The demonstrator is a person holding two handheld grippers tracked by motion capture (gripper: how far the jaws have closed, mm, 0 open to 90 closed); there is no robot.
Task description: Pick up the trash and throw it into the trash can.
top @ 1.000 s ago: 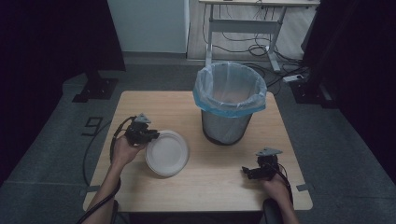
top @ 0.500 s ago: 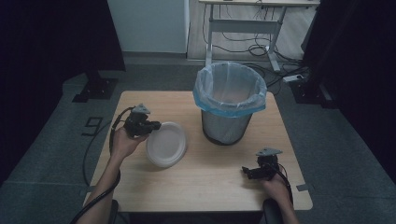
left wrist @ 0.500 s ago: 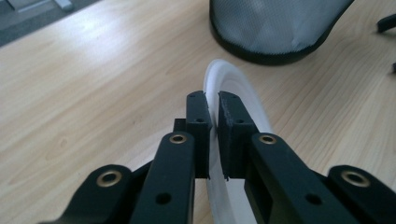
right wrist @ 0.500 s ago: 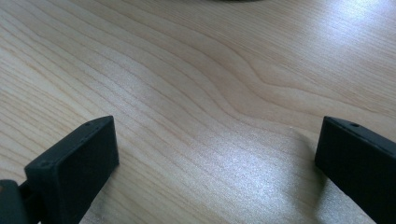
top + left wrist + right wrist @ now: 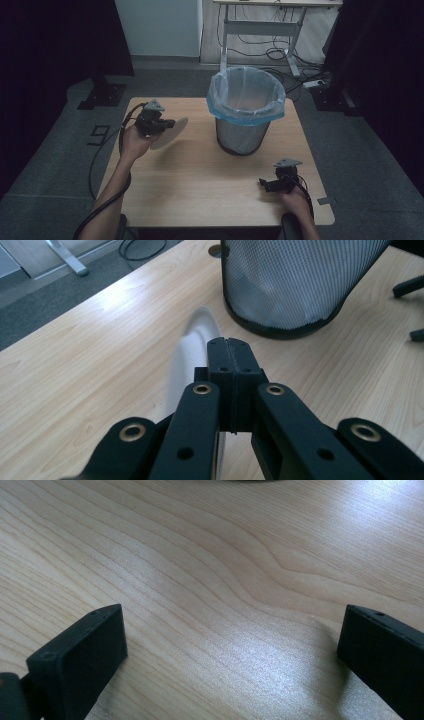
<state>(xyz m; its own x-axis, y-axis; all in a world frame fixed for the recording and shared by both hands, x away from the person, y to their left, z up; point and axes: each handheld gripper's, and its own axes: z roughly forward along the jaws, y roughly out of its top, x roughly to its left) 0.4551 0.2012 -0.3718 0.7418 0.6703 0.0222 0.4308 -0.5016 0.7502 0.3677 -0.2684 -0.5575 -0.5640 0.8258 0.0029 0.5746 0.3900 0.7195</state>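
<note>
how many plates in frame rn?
1. The white plate is clamped by its rim in the left claw, tilted above the table, left of the bin. More could lie hidden inside the bin.

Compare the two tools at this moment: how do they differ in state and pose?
The left tool is shut on the white plate's rim, held tilted off the table; the right tool stands open with nothing between its jaws. The left is raised; the right sits low by the table's near edge. Both are black and hand-held.
</note>
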